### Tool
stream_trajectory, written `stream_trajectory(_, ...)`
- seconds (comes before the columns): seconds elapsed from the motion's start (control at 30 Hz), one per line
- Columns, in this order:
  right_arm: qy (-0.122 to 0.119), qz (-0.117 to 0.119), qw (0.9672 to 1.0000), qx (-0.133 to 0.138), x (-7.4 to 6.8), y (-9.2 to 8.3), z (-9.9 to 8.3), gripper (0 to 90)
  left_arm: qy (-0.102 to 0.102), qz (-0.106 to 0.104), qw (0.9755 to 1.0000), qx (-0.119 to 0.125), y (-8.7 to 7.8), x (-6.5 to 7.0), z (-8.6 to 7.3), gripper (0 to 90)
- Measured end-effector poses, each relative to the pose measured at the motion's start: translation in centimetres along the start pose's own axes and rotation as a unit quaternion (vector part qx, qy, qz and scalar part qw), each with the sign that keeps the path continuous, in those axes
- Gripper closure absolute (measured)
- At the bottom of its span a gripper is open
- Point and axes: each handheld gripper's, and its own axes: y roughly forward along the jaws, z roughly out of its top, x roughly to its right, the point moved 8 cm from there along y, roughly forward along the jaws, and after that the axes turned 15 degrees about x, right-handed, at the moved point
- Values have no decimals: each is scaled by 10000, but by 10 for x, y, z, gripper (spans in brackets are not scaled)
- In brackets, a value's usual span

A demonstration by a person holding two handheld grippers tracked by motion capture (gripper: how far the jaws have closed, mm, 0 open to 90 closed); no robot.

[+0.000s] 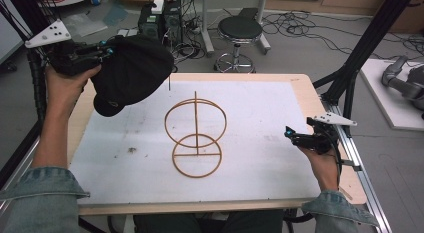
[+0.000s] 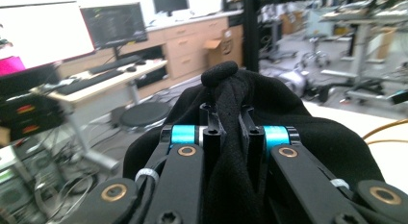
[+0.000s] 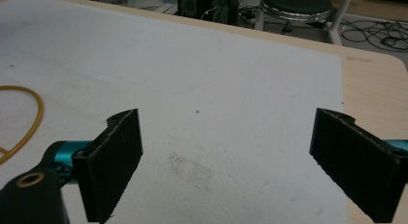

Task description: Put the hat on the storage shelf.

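A black cap (image 1: 131, 73) hangs in the air over the table's far left corner, held up by my left gripper (image 1: 106, 47), which is shut on its fabric. In the left gripper view the jaws pinch a fold of the black cap (image 2: 231, 113) between them. A golden wire stand (image 1: 196, 135) of two rings on an upright rod sits mid-table on the white mat (image 1: 260, 118). My right gripper (image 1: 288, 133) rests low at the table's right side, open, with nothing between its jaws. An arc of the wire stand (image 3: 29, 116) shows at the left of the right gripper view.
A black round stool (image 1: 240, 30) stands beyond the table's far edge among cables. A black frame post (image 1: 360, 53) rises at the right. The wooden table edge (image 1: 307, 93) borders the mat. Desks and monitors (image 2: 113, 24) lie beyond the cap.
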Motion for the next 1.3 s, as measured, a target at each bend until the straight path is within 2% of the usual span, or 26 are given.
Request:
stream_trajectory(0.27, -14, 12, 10000, -1, -1, 0, 0, 110, -52, -385, 9990, 227, 8, 17, 21, 835)
stream_trajectory(0.57, -8, 13, 10000, 1, -1, 0, 0, 110, -188, -871, 9951, 431, 20, 41, 37, 836)
stream_trajectory(0.63, -14, 15, 10000, -1, -1, 0, 1, 110, -152, -969, 9943, 428, 23, 46, 40, 836)
stream_trajectory(0.9, -9, 24, 10000, 27, 0, 0, 1, 110, -240, -1279, 9903, 495, 33, 65, 47, 835)
stream_trajectory(1.13, 46, 7, 10000, 27, -1, -1, 2, 110, -315, -1571, 9856, 537, 39, 80, 49, 835)
stream_trajectory(1.3, 24, 18, 10000, 43, -1, 0, 2, 110, -354, -1815, 9812, 553, 42, 93, 49, 835)
